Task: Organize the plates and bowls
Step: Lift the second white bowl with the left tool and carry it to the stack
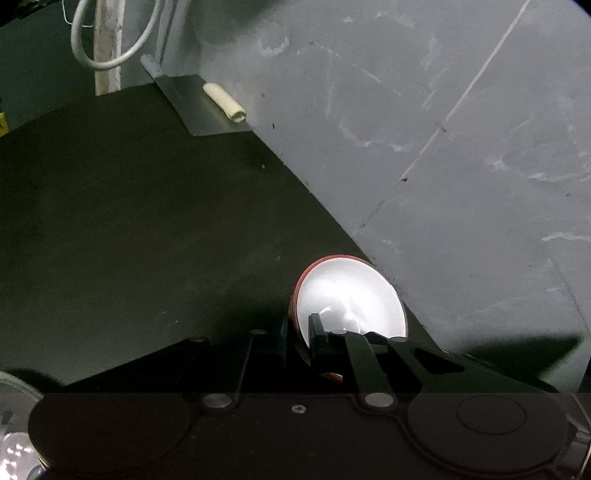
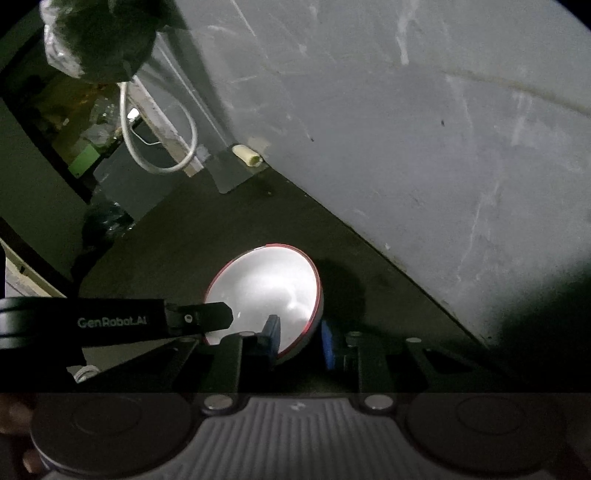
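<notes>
I have one bowl in work: white inside, red outside, tipped so its mouth faces the cameras. It sits on the dark counter, near the grey wall that runs from 12 o'clock down to 4 o'clock in both wrist views.

Right gripper: clenched on the bowl. One blue pad lies inside the wall of the bowl and the other pad sits outside at about 5 o'clock of the rim. I judge this pinch-across-the-wall hold was chosen because the bowl offers no handle and the rim is the only thin section the jaws can span.

Left gripper: its right finger lies inside the bowl and the left finger stands just outside the red wall, at about 7 o'clock of the rim. I cannot tell whether it is pressing or only straddling the wall. In the right wrist view one left-gripper finger reaches the rim at 8 o'clock. I judge the second tool is there to steady the tilt.

A metal sheet with a pale tube on it lies at 11 o'clock, well apart. A white cable loop hangs beyond it.
</notes>
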`<state>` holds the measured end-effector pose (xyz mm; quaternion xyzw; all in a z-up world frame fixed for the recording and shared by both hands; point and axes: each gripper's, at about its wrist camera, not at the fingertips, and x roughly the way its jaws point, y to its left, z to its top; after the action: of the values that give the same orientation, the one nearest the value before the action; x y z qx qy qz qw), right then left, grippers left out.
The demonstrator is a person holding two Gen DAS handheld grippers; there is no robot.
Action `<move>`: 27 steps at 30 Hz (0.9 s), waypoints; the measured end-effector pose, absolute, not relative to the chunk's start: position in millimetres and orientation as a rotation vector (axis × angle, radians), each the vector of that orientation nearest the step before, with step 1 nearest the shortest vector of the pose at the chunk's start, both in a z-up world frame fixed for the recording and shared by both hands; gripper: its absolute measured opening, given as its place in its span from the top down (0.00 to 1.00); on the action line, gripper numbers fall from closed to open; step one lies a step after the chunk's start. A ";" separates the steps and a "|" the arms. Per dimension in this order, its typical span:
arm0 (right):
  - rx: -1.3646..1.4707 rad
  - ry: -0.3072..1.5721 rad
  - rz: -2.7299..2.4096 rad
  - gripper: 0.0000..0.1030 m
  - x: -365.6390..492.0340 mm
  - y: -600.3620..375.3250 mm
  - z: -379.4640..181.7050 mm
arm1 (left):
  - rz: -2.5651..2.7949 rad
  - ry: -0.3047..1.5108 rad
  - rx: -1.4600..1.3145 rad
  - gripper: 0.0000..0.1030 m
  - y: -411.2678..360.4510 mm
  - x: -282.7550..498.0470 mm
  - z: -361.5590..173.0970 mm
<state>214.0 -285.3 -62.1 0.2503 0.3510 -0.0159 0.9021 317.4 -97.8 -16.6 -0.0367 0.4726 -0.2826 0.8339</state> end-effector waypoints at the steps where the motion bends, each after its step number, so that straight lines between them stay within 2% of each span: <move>1: 0.514 0.719 -0.027 0.75 212.1 -284.8 -59.6 | -0.598 0.993 -0.085 0.89 -95.0 314.5 -13.4; 27: 0.344 0.565 0.157 0.75 113.3 -220.4 33.7 | -0.525 0.736 -0.211 0.89 -8.8 189.4 80.2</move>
<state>113.3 -220.4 33.7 0.1688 0.2770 0.0772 0.9428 189.4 -8.8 80.2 -0.1018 0.3550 -0.2533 0.8941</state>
